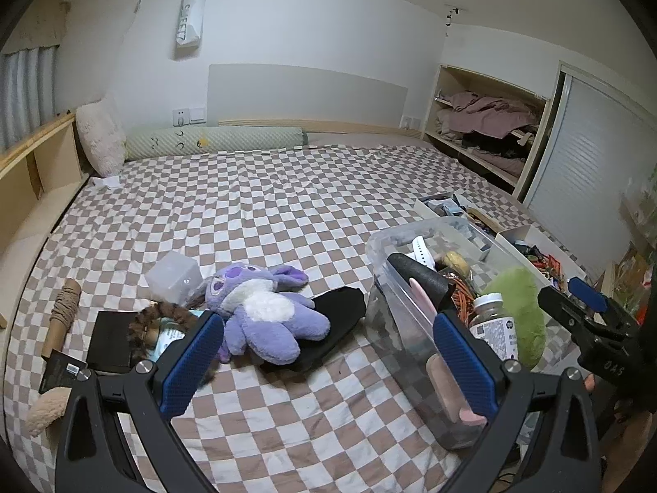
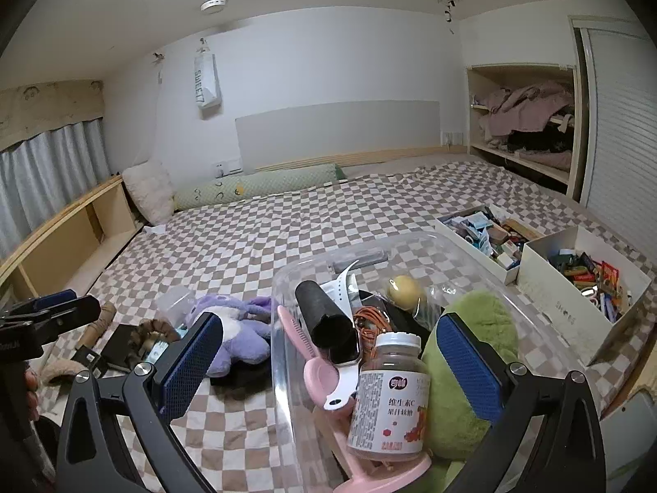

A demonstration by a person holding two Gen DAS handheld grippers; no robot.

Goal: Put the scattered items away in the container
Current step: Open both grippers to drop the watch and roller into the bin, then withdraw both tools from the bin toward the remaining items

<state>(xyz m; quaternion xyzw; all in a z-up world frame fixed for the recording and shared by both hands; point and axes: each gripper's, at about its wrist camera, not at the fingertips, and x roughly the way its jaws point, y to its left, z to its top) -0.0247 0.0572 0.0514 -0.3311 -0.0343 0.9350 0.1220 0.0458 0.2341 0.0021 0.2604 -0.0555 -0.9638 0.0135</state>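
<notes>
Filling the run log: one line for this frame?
left gripper open, empty | right gripper open over clear bin | purple plush on bed

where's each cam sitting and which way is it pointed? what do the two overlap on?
Left wrist: low over the bed, facing the headboard; purple plush centred, open left gripper in front, right gripper at the edge.
Right wrist: above the clear bin, same heading; open right gripper over a vitamin bottle.
Shared: bin, plush, bottle, green plush.
</notes>
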